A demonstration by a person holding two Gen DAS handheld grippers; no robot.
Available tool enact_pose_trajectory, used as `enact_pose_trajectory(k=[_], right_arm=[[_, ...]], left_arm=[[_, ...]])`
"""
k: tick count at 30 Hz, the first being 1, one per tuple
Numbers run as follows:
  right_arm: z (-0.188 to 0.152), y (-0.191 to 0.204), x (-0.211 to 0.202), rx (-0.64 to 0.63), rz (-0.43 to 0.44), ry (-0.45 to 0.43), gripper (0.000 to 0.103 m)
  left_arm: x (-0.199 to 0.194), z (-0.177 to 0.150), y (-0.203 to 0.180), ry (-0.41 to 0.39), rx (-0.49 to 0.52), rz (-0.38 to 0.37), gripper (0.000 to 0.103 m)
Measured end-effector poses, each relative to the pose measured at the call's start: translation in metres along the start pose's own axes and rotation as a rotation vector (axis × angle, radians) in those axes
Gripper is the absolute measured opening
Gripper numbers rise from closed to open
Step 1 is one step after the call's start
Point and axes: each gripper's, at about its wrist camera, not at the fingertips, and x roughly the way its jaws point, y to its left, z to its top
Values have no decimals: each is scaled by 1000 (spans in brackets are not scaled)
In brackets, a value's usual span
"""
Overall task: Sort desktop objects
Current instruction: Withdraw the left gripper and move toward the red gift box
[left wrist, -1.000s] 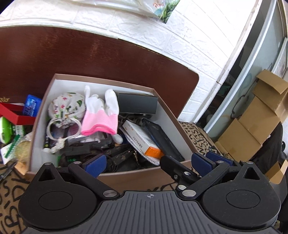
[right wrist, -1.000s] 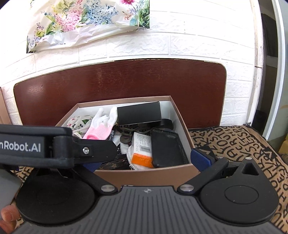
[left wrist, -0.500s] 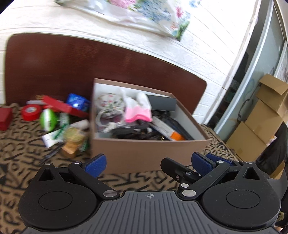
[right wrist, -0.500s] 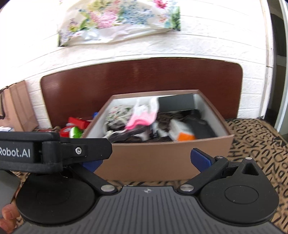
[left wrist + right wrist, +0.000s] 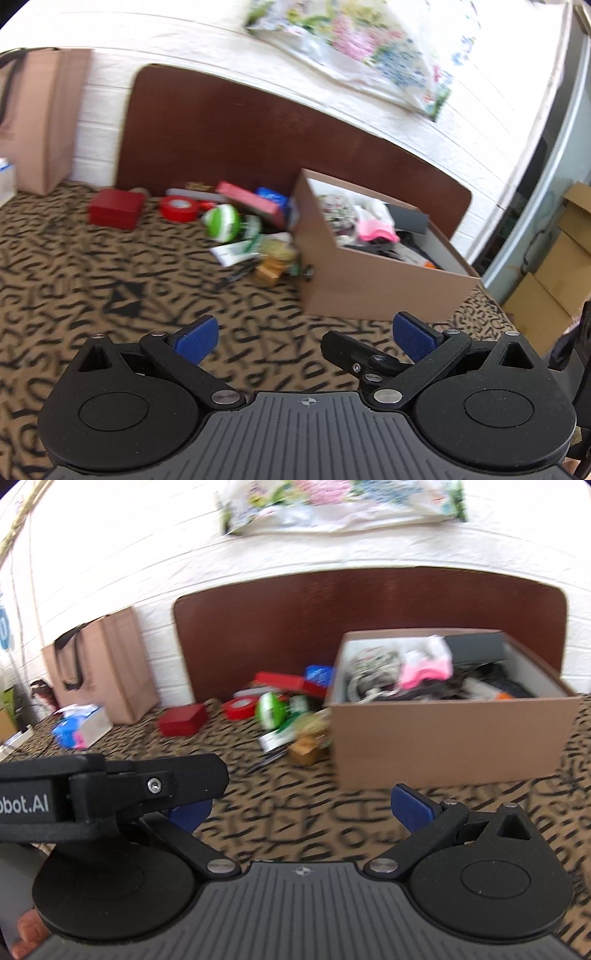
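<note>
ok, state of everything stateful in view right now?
left gripper: open, empty
right gripper: open, empty
cardboard box: lidless, filled with items
red tape roll: lying flat on the cloth
red box: closed
paper bag: upright against wall

Item count, table (image 5: 74, 280):

- Box (image 5: 369, 291), open, brown: 1, at the right edge.
- Red case (image 5: 116, 208): 1, near the rear edge.
- Red tape roll (image 5: 180, 208): 1.
- Green-and-white ball (image 5: 221, 221): 1.
- White tube (image 5: 236, 253): 1.
- Flat red box (image 5: 251, 203): 1.
- Blue packet (image 5: 273, 195): 1.
- Paper bag (image 5: 107, 668): 1, at the rear left corner.
- Tissue pack (image 5: 79, 725): 1, at the left edge.

Box contents are blurred; one pink-and-white glove (image 5: 373, 225) and one black case (image 5: 410, 219) can be counted.
</note>
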Motion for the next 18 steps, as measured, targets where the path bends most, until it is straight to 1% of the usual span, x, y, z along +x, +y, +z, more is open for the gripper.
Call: enact_pose_trajectory(k=[5, 9, 13, 15, 18], right_arm=[[-8, 38, 4, -3, 44, 26, 103], [-8, 65, 13, -18, 38, 32, 103], [-1, 85, 25, -26, 12, 38, 103], [4, 93, 32, -27, 21, 53, 103], [5, 105, 44, -31, 32, 79, 102]], left_arm=[[-25, -1, 33, -10, -39, 36, 103], [-35, 6, 59, -22, -64, 93, 103], [-39, 18, 84, -31, -106, 133, 103], [-39, 22, 95, -34, -126, 157, 103], [-35, 26, 109, -11, -137, 186, 103]])
